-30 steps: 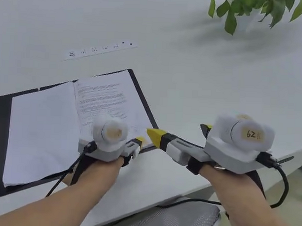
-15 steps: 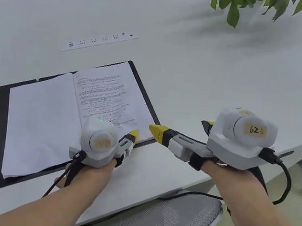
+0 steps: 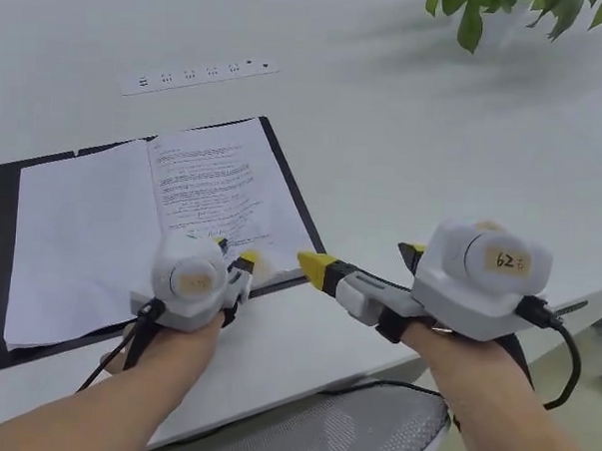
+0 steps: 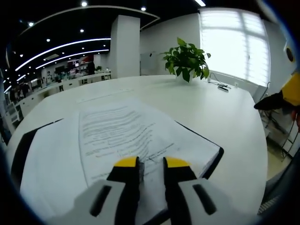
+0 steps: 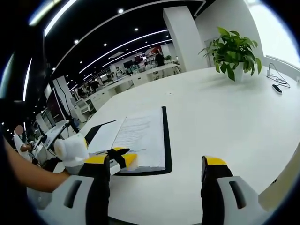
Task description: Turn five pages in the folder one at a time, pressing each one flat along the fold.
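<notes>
Down at the near edge of the white table point(image 3: 415, 141) the black folder point(image 3: 293, 203) lies open, with a blank sheet point(image 3: 80, 246) on its left and a printed page point(image 3: 217, 197) on its right. The left gripper point(image 3: 241, 264) sits low over the near right corner of that printed page. In the left gripper view its yellow-tipped jaws stand almost together, leaving a thin slot. Paper seems to show in the slot, but I can't tell whether a sheet is actually nipped. The right gripper point(image 3: 362, 260) hangs over bare table just beside the folder's right edge, off the paper, its jaws spread wide apart. Farther back are a power strip point(image 3: 200, 74) and a leafy plant point(image 3: 490, 14).
</notes>
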`<action>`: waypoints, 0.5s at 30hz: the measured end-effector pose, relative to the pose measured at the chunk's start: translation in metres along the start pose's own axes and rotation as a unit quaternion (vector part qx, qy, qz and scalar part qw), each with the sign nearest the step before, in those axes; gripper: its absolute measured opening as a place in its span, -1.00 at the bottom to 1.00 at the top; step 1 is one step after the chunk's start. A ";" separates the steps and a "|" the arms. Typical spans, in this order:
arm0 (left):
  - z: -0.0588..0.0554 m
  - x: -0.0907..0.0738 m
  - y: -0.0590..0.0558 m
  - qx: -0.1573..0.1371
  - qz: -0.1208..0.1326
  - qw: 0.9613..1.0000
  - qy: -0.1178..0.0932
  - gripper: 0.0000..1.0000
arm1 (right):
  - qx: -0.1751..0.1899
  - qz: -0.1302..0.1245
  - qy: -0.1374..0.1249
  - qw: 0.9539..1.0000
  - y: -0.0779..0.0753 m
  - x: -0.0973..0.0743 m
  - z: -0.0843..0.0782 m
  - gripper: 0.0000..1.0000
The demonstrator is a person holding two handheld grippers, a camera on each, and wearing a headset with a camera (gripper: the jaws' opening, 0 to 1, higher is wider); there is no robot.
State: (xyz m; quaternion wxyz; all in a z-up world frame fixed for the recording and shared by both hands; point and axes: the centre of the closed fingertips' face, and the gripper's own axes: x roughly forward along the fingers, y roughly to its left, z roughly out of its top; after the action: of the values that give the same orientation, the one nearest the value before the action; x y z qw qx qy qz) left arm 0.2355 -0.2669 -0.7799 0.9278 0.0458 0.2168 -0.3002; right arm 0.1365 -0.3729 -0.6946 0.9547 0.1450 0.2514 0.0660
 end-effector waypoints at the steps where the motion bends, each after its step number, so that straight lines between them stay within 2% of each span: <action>1: 0.000 0.001 0.003 -0.004 0.004 1.000 0.003 -0.71 | -0.001 0.003 0.001 1.000 0.002 0.000 0.000 0.58; 2: -0.001 0.001 0.006 -0.003 0.011 1.000 0.006 -0.81 | -0.003 0.004 0.001 1.000 0.003 0.000 0.000 0.57; 3: -0.001 0.001 0.004 -0.002 0.003 1.000 0.008 -0.81 | -0.004 0.005 0.001 1.000 0.004 0.001 0.000 0.56; 6: -0.001 0.001 0.005 -0.007 0.004 1.000 0.008 -0.83 | -0.008 0.016 0.009 1.000 0.009 0.004 0.000 0.51; 7: -0.001 0.001 0.005 -0.013 0.006 1.000 0.009 -0.84 | -0.003 0.024 0.010 1.000 0.012 0.005 0.001 0.46; 9: -0.002 0.001 0.005 -0.013 0.006 1.000 0.009 -0.85 | 0.029 0.055 0.017 0.998 0.025 0.008 0.004 0.23; 11: -0.002 0.001 0.005 -0.012 0.004 1.000 0.010 -0.86 | 0.068 0.077 0.032 0.994 0.035 0.013 0.003 0.05; 12: -0.002 0.001 0.005 -0.011 0.003 1.000 0.010 -0.86 | 0.079 0.086 0.044 0.992 0.038 0.016 0.001 0.06; 14: -0.002 0.000 0.005 -0.007 0.001 1.000 0.011 -0.86 | 0.123 0.104 0.092 0.983 0.044 0.021 -0.012 0.09; 15: -0.002 0.000 0.005 -0.007 0.001 1.000 0.011 -0.86 | 0.130 0.111 0.102 0.980 0.046 0.026 -0.016 0.06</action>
State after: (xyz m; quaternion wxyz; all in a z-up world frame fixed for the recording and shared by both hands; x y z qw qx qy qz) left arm 0.2376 -0.2629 -0.7818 0.9260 0.0426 0.2290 -0.2971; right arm 0.1488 -0.3201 -0.7051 0.8839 0.2870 0.3363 0.1526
